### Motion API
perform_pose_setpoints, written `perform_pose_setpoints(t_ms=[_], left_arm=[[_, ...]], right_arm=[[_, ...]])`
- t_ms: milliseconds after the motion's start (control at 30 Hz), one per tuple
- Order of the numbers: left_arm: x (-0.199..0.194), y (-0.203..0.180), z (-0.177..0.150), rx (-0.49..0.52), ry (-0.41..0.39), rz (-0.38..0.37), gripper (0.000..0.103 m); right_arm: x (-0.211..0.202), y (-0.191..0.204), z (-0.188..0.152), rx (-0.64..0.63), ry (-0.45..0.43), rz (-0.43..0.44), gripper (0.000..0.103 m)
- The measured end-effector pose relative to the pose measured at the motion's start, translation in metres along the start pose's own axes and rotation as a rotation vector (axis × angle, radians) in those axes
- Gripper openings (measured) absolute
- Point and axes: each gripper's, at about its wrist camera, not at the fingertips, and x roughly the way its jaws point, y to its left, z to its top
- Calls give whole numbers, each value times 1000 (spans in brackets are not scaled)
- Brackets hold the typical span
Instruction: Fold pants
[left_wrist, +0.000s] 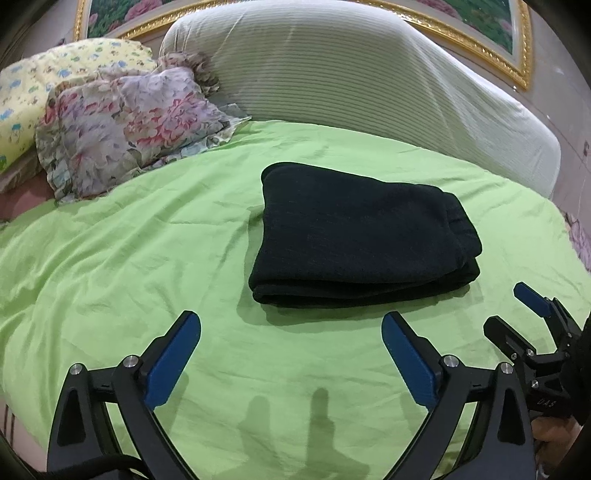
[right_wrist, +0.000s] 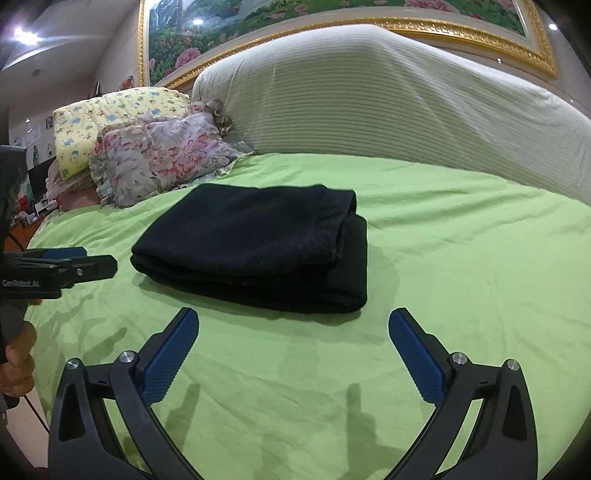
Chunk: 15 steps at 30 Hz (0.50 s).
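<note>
Black pants (left_wrist: 362, 236) folded on sheet (left_wrist: 147, 258)

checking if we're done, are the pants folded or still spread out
Folded: the pants lie as a compact stacked rectangle on the sheet, layers showing at the near edge.
</note>
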Motion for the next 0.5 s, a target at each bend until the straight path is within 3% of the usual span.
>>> perform_pose_setpoints(t_ms=[500], left_arm=[[8, 0, -4, 33, -16, 103, 101]], right_arm=[[10, 7, 3, -58, -26, -6, 102]])
